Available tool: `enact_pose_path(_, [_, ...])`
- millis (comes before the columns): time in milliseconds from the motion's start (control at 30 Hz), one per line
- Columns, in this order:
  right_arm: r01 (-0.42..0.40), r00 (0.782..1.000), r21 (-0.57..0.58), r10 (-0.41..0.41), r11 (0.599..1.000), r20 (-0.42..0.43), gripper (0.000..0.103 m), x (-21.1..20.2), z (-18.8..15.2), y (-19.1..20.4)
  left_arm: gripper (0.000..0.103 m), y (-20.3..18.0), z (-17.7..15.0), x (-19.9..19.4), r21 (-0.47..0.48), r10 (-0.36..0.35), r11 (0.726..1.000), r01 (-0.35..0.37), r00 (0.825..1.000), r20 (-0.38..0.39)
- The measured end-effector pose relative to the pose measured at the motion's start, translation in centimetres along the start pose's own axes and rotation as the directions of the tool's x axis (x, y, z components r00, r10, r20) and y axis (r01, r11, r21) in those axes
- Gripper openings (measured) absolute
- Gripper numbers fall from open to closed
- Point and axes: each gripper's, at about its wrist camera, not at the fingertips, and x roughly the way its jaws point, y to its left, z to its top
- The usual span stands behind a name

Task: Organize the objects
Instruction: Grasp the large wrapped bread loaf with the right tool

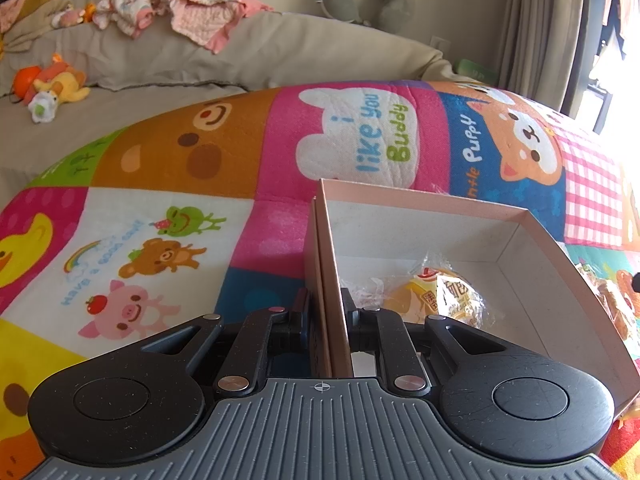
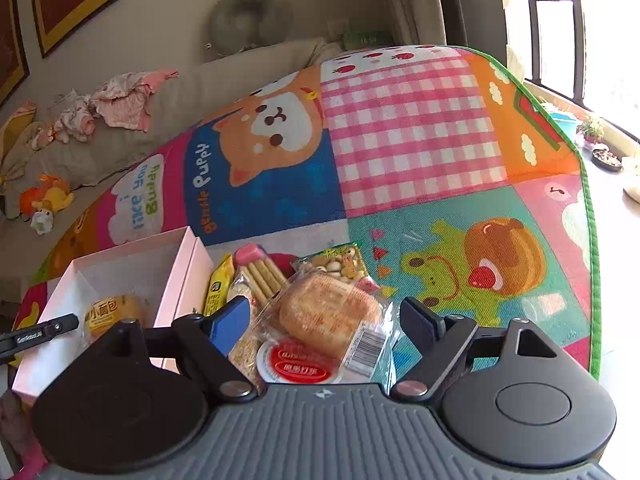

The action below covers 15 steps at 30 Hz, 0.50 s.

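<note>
A pink open-topped box [image 1: 420, 232] lies on the colourful play mat. Inside it rests a small yellow wrapped bread [image 1: 440, 296], also visible in the right wrist view [image 2: 108, 312]. My left gripper [image 1: 325, 305] is shut on the box's near left wall, one finger inside and one outside. To the right of the box [image 2: 120, 256] is a pile of snacks. My right gripper [image 2: 326, 316] stands open over the pile, with a wrapped round bread [image 2: 320, 308] between its fingers; the pads do not visibly press on the wrapper.
Under and beside the bread lie biscuit sticks [image 2: 260, 272], a green cracker packet [image 2: 340, 260], a yellow packet [image 2: 218, 284] and a grain bar [image 2: 244, 348]. The play mat [image 2: 400, 140] spreads ahead. Behind it are a beige cushion with clothes [image 1: 192, 8] and plush toys [image 1: 52, 84].
</note>
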Motion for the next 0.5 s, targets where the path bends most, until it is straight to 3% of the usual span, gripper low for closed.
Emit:
enact_pose_path(100, [0.045,0.998,0.034,-0.044,0.998,-0.035,0.085,2.9,1.2,-0.5,0.016,0.2,0.0,0.0,-0.005,-0.006,1.000,0.006,1.000,-0.002])
enact_pose_path(200, [0.047,0.997,0.136,-0.037,0.990,-0.069,0.085,4.8,1.6,-1.8,0.016,0.3,0.0,0.1,-0.008,-0.009,1.000,0.009,1.000,-0.003])
enact_pose_path(300, [-0.016,0.993,0.200,0.040,0.980,-0.115,0.079,4.8,0.8,-2.4,0.016,0.3,0.0,0.1,-0.007,-0.009,1.000,0.009,1.000,-0.003])
enact_pose_path(367, [-0.065,0.986,0.182,0.091,0.981,-0.139,0.079,3.8,-0.2,-1.6,0.016,0.3,0.0,0.1,-0.008,-0.009,1.000,0.009,1.000,-0.003])
enact_pose_path(500, [-0.217,0.950,0.157,0.245,0.963,-0.192,0.079,0.7,-2.3,-0.4,0.016,0.3,0.0,0.1,-0.008,-0.009,1.000,0.009,1.000,-0.003])
